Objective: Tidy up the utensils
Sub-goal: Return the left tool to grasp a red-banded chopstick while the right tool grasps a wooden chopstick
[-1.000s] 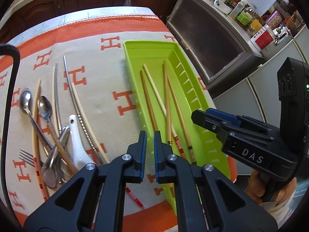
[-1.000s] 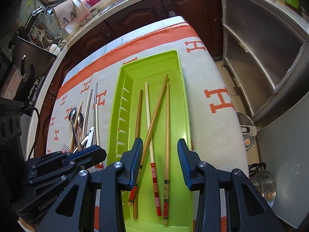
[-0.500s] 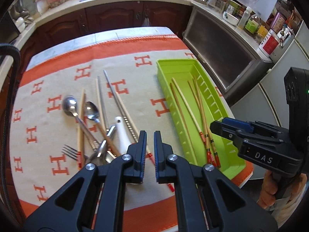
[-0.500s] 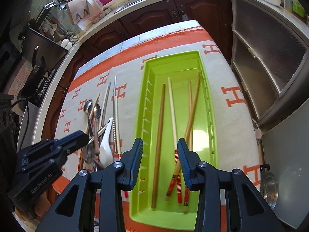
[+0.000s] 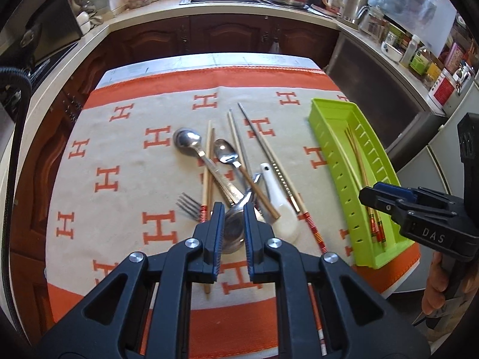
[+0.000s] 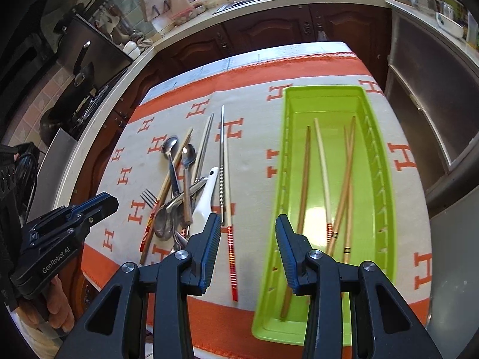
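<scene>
Left gripper point(image 5: 233, 224) just opening, empty; right gripper point(image 6: 247, 251) open, empty.

The right claw point(image 6: 247, 240) is held open and empty above the cloth point(image 6: 257, 161), between the tray point(image 6: 386, 179) holding four chopsticks point(image 6: 304, 179) and the utensil pile point(image 6: 182, 197). The left claw point(image 6: 103, 203) is seen beside the pile.

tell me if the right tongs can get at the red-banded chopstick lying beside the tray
Probably yes: the chopstick lies alone on the cloth, nothing over it, and the right tongs hang open above its banded end.
</scene>
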A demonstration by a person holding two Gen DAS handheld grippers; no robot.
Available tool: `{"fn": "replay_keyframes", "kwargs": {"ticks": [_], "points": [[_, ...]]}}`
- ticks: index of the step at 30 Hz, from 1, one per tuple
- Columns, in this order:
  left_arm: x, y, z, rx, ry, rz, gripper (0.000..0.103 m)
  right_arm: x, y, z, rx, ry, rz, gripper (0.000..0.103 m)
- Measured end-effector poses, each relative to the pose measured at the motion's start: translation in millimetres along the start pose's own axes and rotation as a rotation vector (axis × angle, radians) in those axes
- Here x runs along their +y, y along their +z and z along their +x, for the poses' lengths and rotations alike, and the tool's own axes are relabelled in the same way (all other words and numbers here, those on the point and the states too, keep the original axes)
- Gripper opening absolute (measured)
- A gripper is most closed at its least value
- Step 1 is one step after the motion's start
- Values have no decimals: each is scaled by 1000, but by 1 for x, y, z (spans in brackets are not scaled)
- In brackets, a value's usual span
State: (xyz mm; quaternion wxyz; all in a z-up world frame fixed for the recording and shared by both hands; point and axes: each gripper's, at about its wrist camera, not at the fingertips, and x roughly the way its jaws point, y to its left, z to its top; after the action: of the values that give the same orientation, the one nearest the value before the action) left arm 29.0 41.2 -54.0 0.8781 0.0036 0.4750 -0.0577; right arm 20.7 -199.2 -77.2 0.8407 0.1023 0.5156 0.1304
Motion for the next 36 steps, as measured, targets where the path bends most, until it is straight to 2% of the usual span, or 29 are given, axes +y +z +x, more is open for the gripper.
{"fn": "replay_keyframes", "kwargs": {"ticks": [6, 12, 23, 36], "points": [[31, -11, 13, 7, -34, -73, 10, 26, -6, 18, 19, -13, -67, 38], [51, -24, 43, 60, -104, -127, 10, 41, -8, 33, 27, -25, -105, 38], [57, -33, 85, 136, -103, -126, 10, 43, -4, 50, 52, -48, -107, 38], [61, -29, 99, 136, -106, -131, 10, 39, 5, 69, 81, -69, -85, 38]]}}
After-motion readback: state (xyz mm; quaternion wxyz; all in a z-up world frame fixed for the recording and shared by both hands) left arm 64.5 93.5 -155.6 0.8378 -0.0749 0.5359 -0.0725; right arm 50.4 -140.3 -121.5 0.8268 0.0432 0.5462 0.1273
